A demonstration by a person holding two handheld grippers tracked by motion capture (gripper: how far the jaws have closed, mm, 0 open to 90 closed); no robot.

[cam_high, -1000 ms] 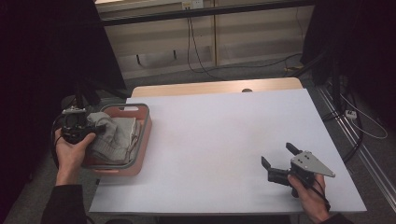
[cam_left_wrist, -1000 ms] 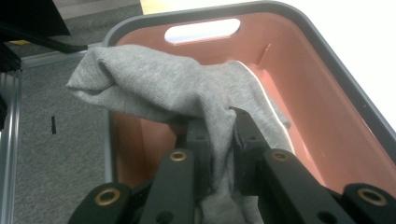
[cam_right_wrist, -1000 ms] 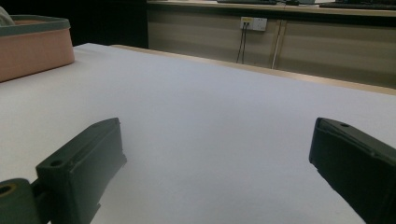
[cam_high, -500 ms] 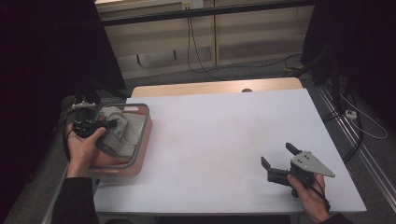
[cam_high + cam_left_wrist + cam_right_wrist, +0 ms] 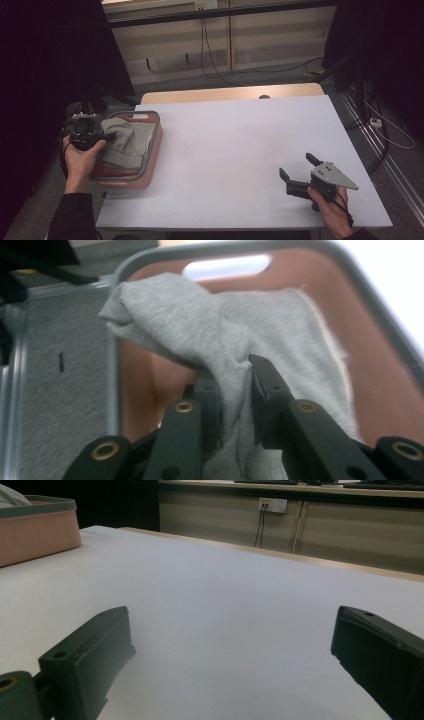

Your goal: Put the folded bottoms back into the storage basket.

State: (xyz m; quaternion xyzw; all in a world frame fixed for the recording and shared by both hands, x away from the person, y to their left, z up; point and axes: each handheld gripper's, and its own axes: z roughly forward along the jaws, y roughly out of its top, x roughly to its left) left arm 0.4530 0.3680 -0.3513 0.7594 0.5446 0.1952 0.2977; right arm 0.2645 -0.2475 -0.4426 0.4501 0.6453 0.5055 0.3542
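Dim room, dark edges; bright tabletop glare; close views soft, slightly blurred.

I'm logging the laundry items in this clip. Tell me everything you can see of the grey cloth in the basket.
The grey cloth is a soft, heathered knit, crumpled rather than folded. It lies in the pink basket with the grey rim, at the table's left edge. One bunched fold is lifted into a peak toward the basket's left side. The left gripper has that fold between its jaws, which have just been opening slightly, with fabric running down between them. The rest lies slack on the basket's floor and against its walls.
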